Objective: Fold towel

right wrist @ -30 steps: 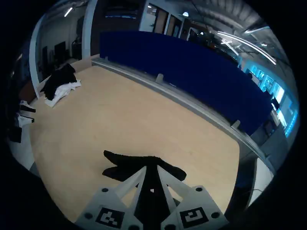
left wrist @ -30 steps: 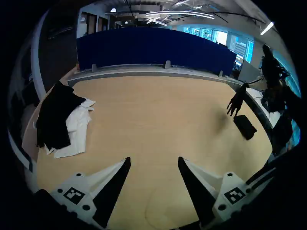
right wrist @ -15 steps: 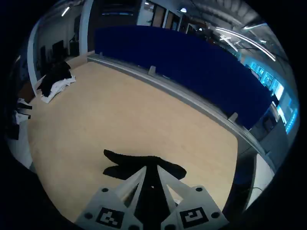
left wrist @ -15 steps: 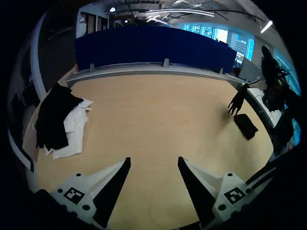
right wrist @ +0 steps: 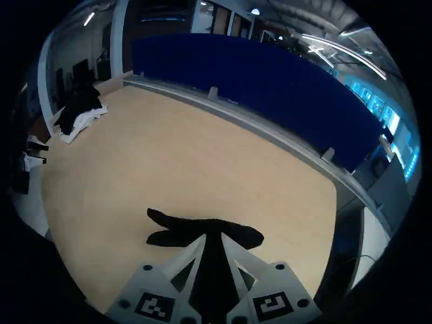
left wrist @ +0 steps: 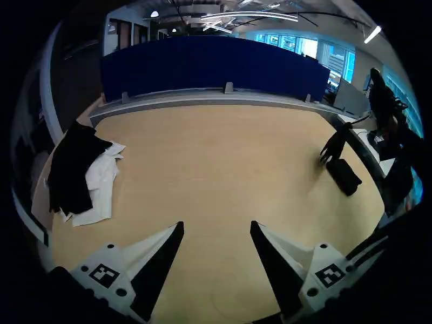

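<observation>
right gripper (right wrist: 213,236) pinching a black towel (right wrist: 178,229), left gripper (left wrist: 216,223) spread wide and empty

right gripper: in the right gripper view its two white fingers are drawn almost together, with a strip of black cloth clamped between them. the rest of the towel fans out just past the tips in uneven lobes, low over the wooden table (right wrist: 162,146). cannot tell if the cloth touches the wood or hangs just above it.

left gripper: in the left gripper view the fingers stand far apart with nothing between them, only bare table below. it sits at the near edge, well apart from the towel.

from the left gripper view the same black towel (left wrist: 333,144) shows small at the far right of the table, near the edge. just beside it lies a dark block-shaped thing (left wrist: 344,176), too dark to say what it is.

pile of cloth at the left end of the table: a black piece (left wrist: 70,167) lying on top of a white piece (left wrist: 102,181), both crumpled. the right gripper view shows that pile far off at the upper left.

a blue partition (left wrist: 216,62) runs along the far edge of the table.
</observation>
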The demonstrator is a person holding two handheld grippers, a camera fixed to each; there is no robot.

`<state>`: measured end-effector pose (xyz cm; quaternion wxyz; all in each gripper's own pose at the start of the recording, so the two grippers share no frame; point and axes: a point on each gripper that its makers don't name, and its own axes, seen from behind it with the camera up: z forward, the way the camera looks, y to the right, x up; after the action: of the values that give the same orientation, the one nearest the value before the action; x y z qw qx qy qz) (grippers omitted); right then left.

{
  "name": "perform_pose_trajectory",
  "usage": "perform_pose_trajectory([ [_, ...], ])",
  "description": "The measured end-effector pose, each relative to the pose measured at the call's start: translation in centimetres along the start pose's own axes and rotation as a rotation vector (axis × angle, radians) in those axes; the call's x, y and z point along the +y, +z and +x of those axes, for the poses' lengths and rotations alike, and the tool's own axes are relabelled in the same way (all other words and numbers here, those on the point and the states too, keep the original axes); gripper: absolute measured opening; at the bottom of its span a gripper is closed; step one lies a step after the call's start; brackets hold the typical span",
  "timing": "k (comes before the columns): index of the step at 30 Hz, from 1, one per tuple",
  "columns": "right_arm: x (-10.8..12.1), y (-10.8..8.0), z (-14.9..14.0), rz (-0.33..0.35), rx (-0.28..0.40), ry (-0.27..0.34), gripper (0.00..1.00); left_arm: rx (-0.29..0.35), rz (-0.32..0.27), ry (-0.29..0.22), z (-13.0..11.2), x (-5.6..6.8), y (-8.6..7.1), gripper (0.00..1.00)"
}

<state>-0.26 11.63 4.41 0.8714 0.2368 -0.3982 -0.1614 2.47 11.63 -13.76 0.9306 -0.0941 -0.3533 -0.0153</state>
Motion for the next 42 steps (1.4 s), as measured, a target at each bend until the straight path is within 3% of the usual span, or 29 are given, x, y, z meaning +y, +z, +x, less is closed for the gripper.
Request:
perform_pose_trajectory([
  [17, 0.6, -3.5, -10.1, -0.036, -0.122, 0.002, 0.03, -0.007, -0.034, 0.034, 0.0, 1.5, 0.3, 0.91],
  [26, 0.8, -3.5, -14.1, -0.065, -0.188, 0.015, 0.03, -0.008, -0.039, 0.048, 0.0, 1.7, 0.1, 0.91],
  [42, 0.4, -2.6, -21.3, -0.121, -0.302, 0.148, 0.03, -0.014, -0.026, 0.053, -0.5, 0.9, 0.1, 0.91],
])
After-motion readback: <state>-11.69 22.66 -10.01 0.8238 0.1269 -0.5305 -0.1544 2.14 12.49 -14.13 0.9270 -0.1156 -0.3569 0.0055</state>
